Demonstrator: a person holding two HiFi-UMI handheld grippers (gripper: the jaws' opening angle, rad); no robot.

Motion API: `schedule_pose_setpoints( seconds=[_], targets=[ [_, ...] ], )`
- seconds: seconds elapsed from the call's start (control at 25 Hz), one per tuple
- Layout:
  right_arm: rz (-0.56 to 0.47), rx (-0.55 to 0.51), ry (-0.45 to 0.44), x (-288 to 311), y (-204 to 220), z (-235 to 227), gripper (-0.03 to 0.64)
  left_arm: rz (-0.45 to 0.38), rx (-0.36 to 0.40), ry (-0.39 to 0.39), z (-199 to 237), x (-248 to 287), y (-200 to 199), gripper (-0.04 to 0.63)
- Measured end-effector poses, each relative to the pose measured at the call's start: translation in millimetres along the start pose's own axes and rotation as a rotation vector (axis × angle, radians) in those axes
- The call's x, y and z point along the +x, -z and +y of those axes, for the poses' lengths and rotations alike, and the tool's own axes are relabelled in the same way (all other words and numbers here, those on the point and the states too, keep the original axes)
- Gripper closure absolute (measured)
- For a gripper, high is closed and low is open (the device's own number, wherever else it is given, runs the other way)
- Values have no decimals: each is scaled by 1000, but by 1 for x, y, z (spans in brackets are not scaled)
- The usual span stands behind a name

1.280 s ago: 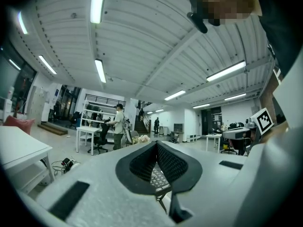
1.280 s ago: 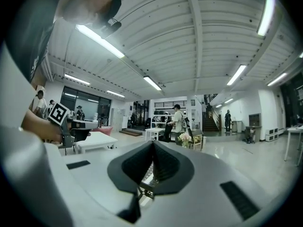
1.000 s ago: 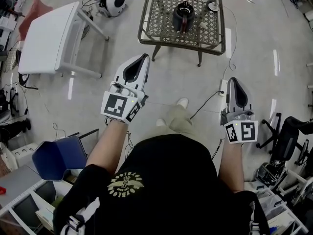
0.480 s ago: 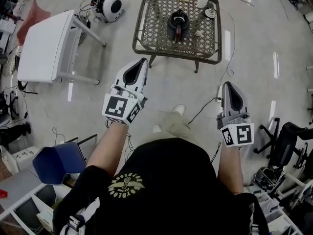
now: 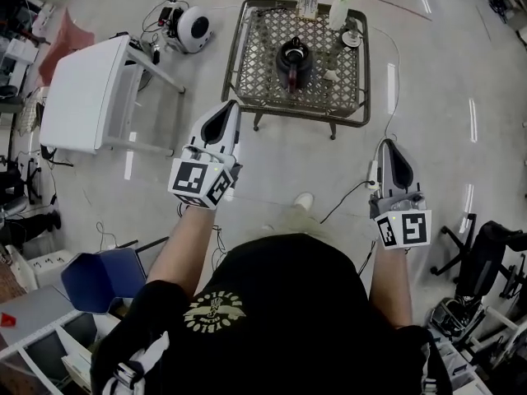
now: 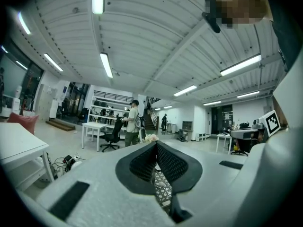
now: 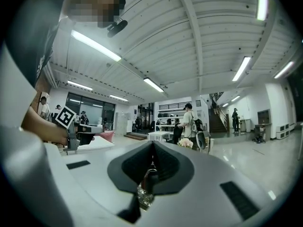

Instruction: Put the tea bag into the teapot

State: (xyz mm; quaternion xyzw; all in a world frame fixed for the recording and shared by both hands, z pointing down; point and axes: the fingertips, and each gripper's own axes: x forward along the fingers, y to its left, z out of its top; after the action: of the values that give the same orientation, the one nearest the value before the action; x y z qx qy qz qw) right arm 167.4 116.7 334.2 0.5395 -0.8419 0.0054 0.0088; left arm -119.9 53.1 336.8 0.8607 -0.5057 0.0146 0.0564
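A dark teapot [image 5: 294,59] stands in the middle of a low wire-mesh table [image 5: 247,64] ahead of me on the floor. A small white item [image 5: 331,75], possibly the tea bag, lies just right of the teapot. My left gripper [image 5: 226,109] is held in the air short of the table's near left corner, shut and empty. My right gripper [image 5: 390,146] hangs lower and to the right, also shut with nothing in it. The left gripper [image 6: 156,144] looks over the mesh top [image 6: 163,188]. In the right gripper view, the teapot [image 7: 147,178] shows past the right gripper [image 7: 152,144].
A vase of flowers [image 5: 339,11] and a small dish [image 5: 356,38] sit at the table's far right. A white table [image 5: 82,93] stands to the left, a round white device [image 5: 195,27] and cables on the floor. A blue chair [image 5: 103,274] and black chair [image 5: 486,257] flank me.
The mesh table and teapot have slid lower and more fully into the head view. Both grippers stay shut and empty; the right one has dropped slightly.
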Motion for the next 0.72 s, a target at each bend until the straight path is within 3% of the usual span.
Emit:
schedule_pose_setpoints(
  seconds=[0.36,0.72],
  targets=[
    [-35,-7,13,15,-11,-59,609,-34,10,-39,-8,37,-18,598],
    [-60,24,-33,34,-11,-67,609,-23,29,-60,-11,42,-23,598]
  ],
)
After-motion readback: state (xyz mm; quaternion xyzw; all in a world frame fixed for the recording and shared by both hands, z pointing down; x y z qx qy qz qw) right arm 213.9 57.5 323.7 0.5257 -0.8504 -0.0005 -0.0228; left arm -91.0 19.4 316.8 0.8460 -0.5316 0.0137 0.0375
